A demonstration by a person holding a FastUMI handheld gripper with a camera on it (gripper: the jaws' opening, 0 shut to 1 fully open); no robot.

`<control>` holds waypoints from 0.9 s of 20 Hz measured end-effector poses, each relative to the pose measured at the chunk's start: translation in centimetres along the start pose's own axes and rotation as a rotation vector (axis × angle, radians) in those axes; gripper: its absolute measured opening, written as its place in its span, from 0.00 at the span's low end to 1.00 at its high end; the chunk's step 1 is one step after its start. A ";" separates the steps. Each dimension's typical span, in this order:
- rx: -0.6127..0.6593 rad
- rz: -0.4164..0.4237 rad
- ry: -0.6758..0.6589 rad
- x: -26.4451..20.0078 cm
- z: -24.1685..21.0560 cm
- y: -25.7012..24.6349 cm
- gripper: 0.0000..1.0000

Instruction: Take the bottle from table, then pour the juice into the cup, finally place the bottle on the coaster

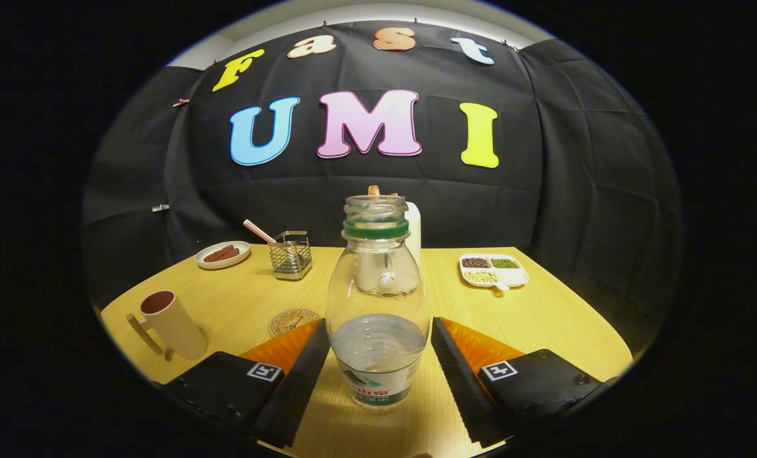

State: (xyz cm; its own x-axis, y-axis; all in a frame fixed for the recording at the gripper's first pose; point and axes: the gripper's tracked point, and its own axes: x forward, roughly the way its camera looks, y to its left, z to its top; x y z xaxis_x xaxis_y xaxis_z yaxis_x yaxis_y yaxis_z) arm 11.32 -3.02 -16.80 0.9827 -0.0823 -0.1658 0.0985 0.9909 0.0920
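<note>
Bottle (377,305) upright on desk (544,318) between claw (378,366) fingers, spread wide, not quite touching; cup (172,324) off left.

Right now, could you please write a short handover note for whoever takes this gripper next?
Gripper: open, its fingers on either side of the clear plastic bottle with a green neck ring, not clearly pressing it.
Bottle: upright on the yellow wooden table, uncapped, partly filled with clear liquid.
Beige cup with a handle: beyond the left finger, standing upright.
Round printed coaster: just ahead of the left finger, bare.
Done: approach to the bottle.
Left: close and lift, pour into the cup, set the bottle on the coaster.
</note>
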 end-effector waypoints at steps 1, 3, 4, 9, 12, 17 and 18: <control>0.002 0.001 -0.005 -0.1 0.1 0.0 0.96; 0.004 0.007 -0.010 0.0 0.2 0.2 0.82; 0.004 0.007 -0.008 0.1 0.1 0.2 0.81; -0.004 0.004 -0.017 -0.2 0.5 0.0 0.78; -0.051 0.029 0.000 -0.4 0.6 0.3 0.73; -0.136 0.066 -0.034 -1.1 4.5 1.6 0.69; -0.162 0.074 -0.041 -1.3 5.4 2.0 0.69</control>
State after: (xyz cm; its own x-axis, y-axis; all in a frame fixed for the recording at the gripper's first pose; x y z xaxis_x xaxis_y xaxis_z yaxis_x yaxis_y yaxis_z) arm 11.12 -1.53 -11.07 0.9923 -0.0093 -0.1236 0.0022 0.9984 -0.0573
